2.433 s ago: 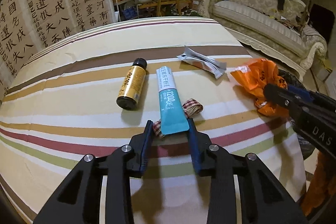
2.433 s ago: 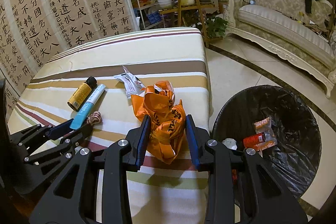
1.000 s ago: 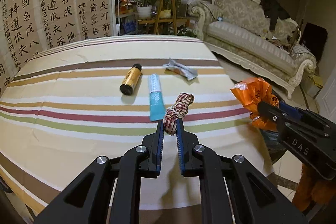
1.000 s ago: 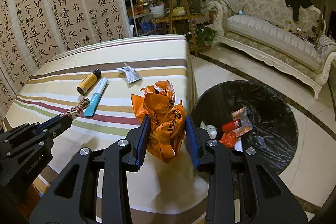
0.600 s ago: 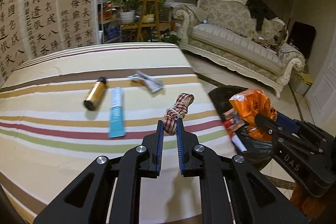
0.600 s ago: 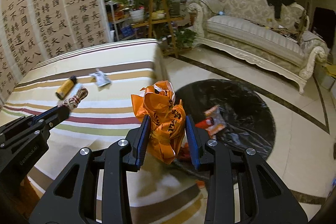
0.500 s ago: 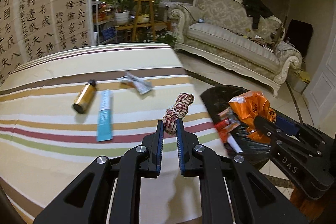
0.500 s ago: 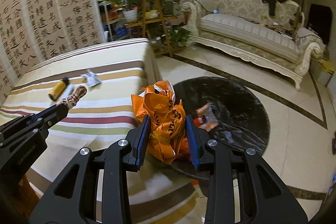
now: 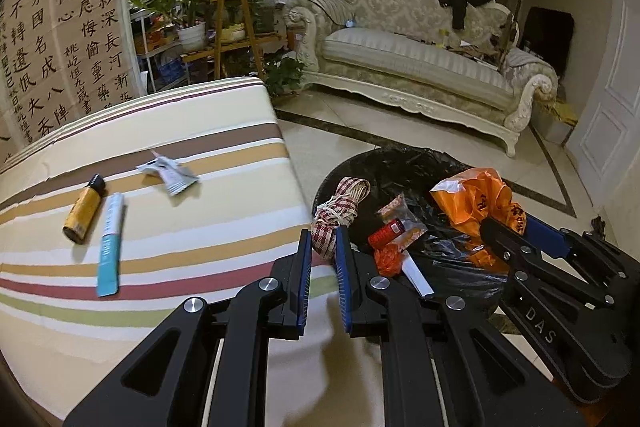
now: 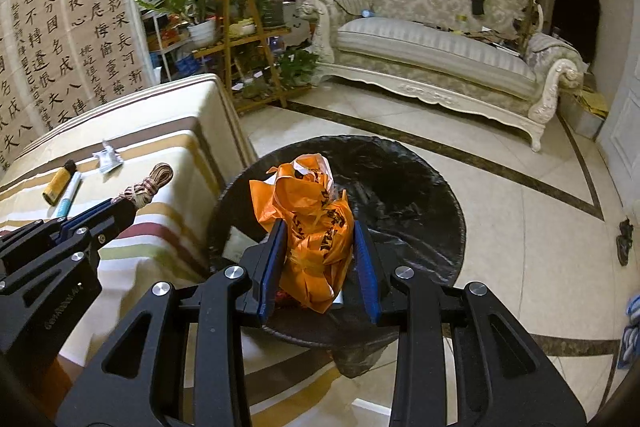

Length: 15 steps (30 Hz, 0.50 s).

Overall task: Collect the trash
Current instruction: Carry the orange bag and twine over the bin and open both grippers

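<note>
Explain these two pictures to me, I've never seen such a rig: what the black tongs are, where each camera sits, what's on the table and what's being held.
No robot here: a person carries a pair of black hand-held tongs in each hand, each with a fisheye camera looking out along its fingers. One picture comes from the left tongs, the other from the right tongs. The left pair is shut on a checked ribbon; the right is shut on an orange bag. Both hang over a black-lined bin that already holds some wrappers. On the striped table lie a yellow bottle, a blue tube and a silver wrapper.
</note>
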### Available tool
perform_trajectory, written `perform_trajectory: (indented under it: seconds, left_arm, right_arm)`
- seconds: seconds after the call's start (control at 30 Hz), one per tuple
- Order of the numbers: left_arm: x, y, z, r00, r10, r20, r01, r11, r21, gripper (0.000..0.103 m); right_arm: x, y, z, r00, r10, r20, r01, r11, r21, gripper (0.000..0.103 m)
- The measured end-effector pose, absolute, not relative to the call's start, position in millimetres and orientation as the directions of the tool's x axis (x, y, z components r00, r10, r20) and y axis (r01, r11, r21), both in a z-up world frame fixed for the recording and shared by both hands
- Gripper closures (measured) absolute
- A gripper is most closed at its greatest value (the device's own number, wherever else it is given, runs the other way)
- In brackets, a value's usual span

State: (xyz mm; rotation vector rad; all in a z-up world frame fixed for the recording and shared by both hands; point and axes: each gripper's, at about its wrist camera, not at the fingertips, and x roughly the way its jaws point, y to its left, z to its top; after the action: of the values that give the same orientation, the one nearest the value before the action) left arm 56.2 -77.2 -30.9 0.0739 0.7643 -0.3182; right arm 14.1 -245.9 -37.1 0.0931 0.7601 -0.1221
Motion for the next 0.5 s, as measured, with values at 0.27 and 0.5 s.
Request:
perform_trajectory:
  seconds: [0.27,0.5]
  left_arm:
    - [66.1,-99.8,-37.0,0.658,-0.249,-0.711,0.335,0.942,-0.02,0.09]
    - [77.3,-115.8,-39.8,0.636,-0.259,-0.727,0.356,0.934,-0.021,0.089]
  right_arm:
    - [23.8,-261.5,-46.7,0.707,-0.099,-0.7,0.178,0.983,0.041,0.07]
    - [31.1,-275.6,-55.4,0.698,-0.1,-0.709,0.199,0.978,0.057,0.068]
